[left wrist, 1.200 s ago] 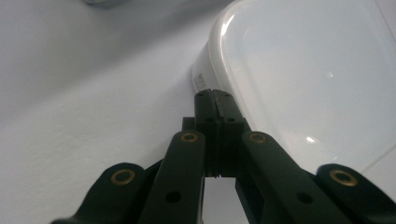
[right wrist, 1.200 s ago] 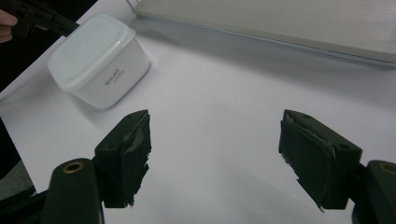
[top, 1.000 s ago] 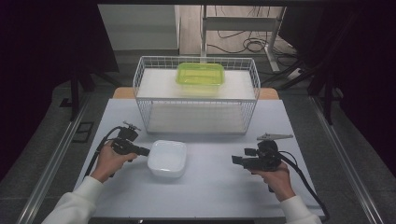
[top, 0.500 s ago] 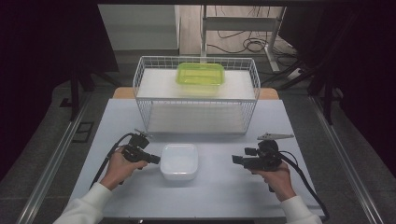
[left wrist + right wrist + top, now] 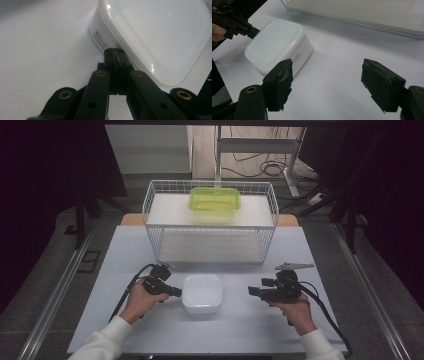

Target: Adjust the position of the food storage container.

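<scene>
A white lidded container [image 5: 201, 292] [image 5: 155, 37] [image 5: 277, 45] sits on the white table, near its front middle. My left gripper [image 5: 176, 292] [image 5: 115, 51] is shut with nothing between the jaws. Its tip presses against the container's left wall, just under the lid rim. My right gripper [image 5: 251, 291] [image 5: 328, 75] hovers open to the right of the container, pointing at it, with a gap of bare table between. In the right gripper view, the left gripper [image 5: 253, 31] touches the container's far side.
A white wire basket [image 5: 210, 227] stands across the back of the table [image 5: 250, 330], and a green lidded container [image 5: 214, 200] lies inside it at the rear. A person's hands and white sleeves come in from the front edge.
My left gripper has moved right, with the white container sliding right ahead of its shut tip. The right gripper has stayed in place, open.
</scene>
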Motion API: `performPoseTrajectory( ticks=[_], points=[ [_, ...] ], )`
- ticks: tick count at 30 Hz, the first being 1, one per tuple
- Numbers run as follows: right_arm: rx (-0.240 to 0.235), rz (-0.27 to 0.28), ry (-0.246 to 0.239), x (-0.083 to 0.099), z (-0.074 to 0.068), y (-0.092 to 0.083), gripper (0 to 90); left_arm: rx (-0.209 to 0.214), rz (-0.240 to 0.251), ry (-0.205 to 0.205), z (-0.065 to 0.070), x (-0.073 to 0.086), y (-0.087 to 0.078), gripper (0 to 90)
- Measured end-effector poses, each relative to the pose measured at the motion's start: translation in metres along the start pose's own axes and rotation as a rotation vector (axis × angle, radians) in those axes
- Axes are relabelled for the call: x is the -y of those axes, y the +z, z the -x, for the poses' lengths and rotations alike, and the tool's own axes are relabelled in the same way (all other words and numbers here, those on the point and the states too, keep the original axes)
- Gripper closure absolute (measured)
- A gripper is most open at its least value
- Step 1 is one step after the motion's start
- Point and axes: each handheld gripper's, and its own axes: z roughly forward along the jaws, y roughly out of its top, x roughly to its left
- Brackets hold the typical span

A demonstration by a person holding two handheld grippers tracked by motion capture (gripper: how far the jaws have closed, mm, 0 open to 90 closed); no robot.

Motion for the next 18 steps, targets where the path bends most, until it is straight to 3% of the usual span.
performPoseTrajectory(
  ticks=[10,16,18],
  points=[
    [0.000,0.003,0.004,0.000,0.000,-0.001,24.9,0.013,0.011,0.003,0.005,-0.006,0.009,88.7],
    [0.010,0.018,0.026,-0.001,0.000,-0.003,23.2,-0.010,0.078,-0.025,0.001,0.000,-0.001,86.2],
    [0.005,0.028,0.043,-0.002,0.000,-0.004,22.5,-0.036,0.107,-0.026,0.003,0.004,-0.008,85.3]
  ],
)
